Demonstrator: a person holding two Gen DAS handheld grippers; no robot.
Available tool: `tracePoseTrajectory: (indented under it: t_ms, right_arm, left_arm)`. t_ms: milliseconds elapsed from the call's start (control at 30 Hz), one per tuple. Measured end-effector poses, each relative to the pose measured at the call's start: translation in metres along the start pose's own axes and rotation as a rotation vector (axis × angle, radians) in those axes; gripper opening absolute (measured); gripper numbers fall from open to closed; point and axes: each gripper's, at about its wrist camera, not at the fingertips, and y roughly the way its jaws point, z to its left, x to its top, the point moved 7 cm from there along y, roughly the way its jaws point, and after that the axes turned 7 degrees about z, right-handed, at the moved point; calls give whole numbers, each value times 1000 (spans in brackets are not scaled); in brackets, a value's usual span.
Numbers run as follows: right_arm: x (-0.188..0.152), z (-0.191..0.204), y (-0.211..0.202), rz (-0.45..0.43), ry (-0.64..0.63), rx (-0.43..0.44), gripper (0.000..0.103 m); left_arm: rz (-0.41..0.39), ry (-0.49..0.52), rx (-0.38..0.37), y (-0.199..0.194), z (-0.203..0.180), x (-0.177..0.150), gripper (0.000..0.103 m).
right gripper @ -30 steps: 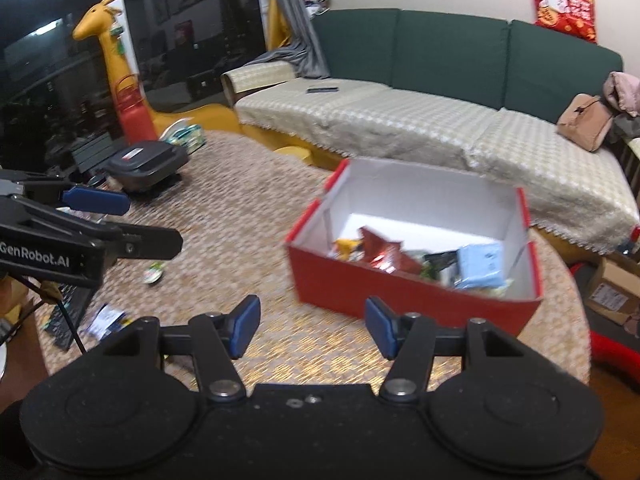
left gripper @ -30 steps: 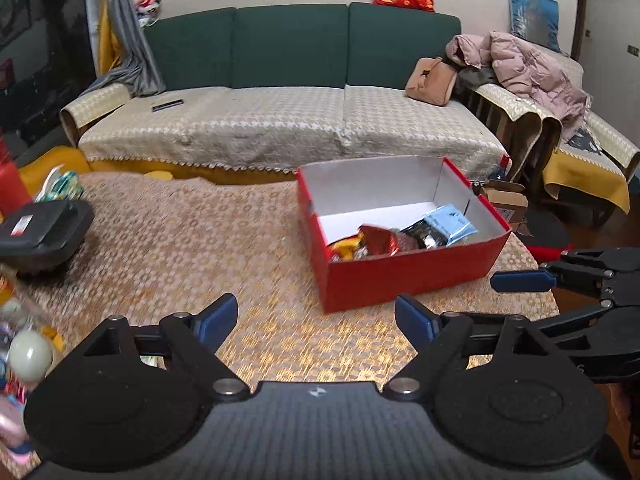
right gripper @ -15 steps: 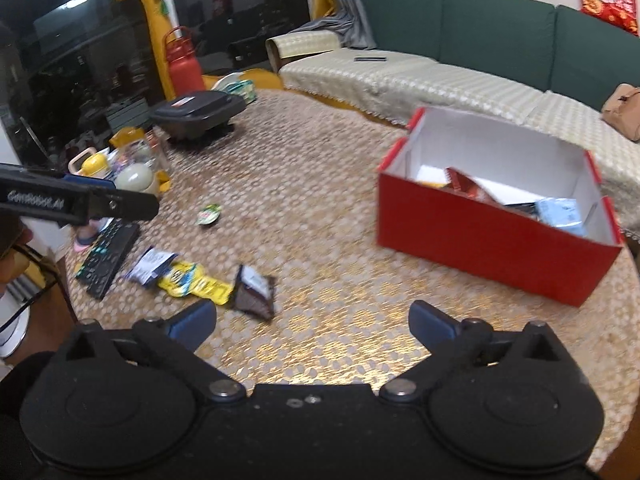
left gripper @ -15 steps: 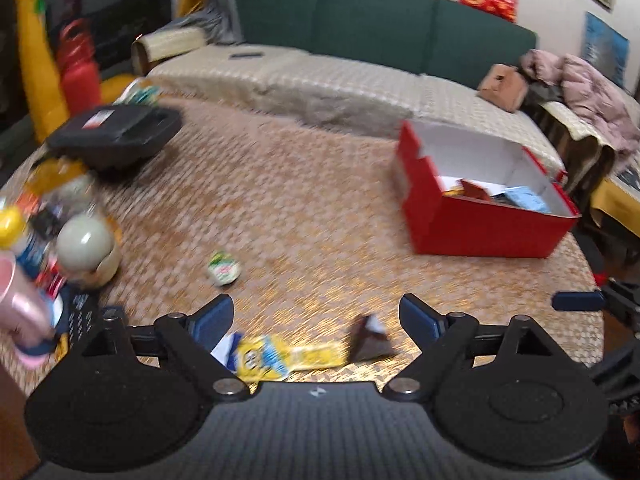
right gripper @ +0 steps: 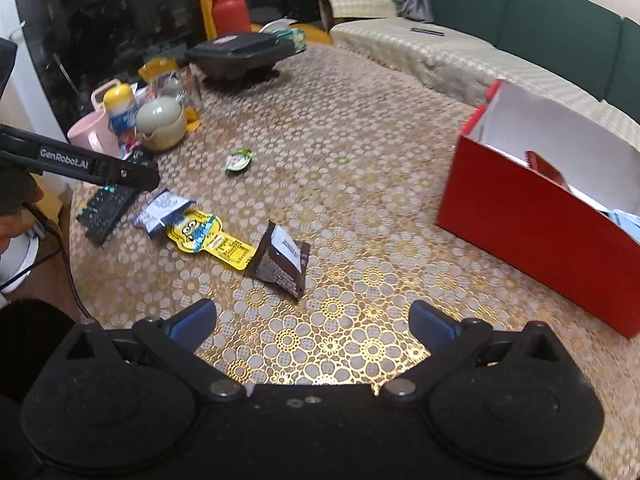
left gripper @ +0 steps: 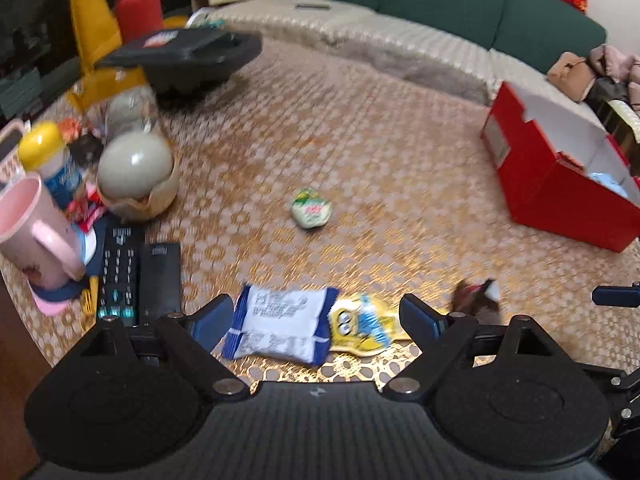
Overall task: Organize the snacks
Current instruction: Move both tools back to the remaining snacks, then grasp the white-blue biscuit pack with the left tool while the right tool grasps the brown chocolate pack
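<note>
At the bottom of the left wrist view the left gripper [left gripper: 316, 320] hangs with its blue-tipped fingers spread wide, nothing pressed between them; in the gap, on the gold flower-patterned tablecloth [left gripper: 360, 152], lie a blue-and-white snack packet [left gripper: 280, 326] and, touching its right edge, a yellow cartoon pouch [left gripper: 362, 326]. Just right of the right fingertip sits a blurred dark brown packet [left gripper: 476, 294]. In the right wrist view the right gripper [right gripper: 312, 324] fills the lower frame, its jaws having just been opening and now standing far apart over bare cloth, holding nothing; the same dark brown packet [right gripper: 280, 262] lies a little above the gap, the yellow pouch [right gripper: 208, 238] just left of it, and the blue-and-white packet [right gripper: 162, 212] left again. Further up, near the middle of the left wrist frame, a small green-and-white round snack [left gripper: 310, 210] lies alone. At lower left two black remote controls [left gripper: 138, 280] rest side by side, next to a pink mug [left gripper: 32, 226], a yellow-capped bottle [left gripper: 48, 160] and a pale grey-green ball in a tan bowl [left gripper: 136, 168]. At the right edge stands the open red box [left gripper: 560, 184], white inside, with wrapped snacks in it. Beyond, at upper left, sits a black lidded appliance [left gripper: 188, 56], with a red bottle [left gripper: 138, 12] behind it, and a green sofa [left gripper: 440, 0] runs across the top.
</note>
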Motion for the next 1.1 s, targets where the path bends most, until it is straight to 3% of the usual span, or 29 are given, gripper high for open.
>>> tracePoseTrajectory:
  t_ms: [167, 367, 433, 867, 1000, 1100]
  right_arm:
    - [8, 7, 27, 53, -62, 13, 100]
    - [21, 18, 57, 89, -139, 20, 95]
    - [25, 21, 64, 95, -157, 27, 94]
    - [33, 25, 90, 132, -196, 73, 78]
    - [35, 25, 93, 121, -188, 75, 75]
    - [36, 25, 92, 113, -182, 73, 68]
  left_arm:
    - [63, -58, 4, 23, 19, -7, 90]
    - [123, -236, -7, 44, 47, -3, 90]
    - [135, -254, -18, 50, 47, 0, 90]
    - [181, -14, -48, 75, 29, 4, 91]
    - [170, 1, -45, 74, 29, 3, 91]
    - [150, 4, -42, 72, 27, 1, 82]
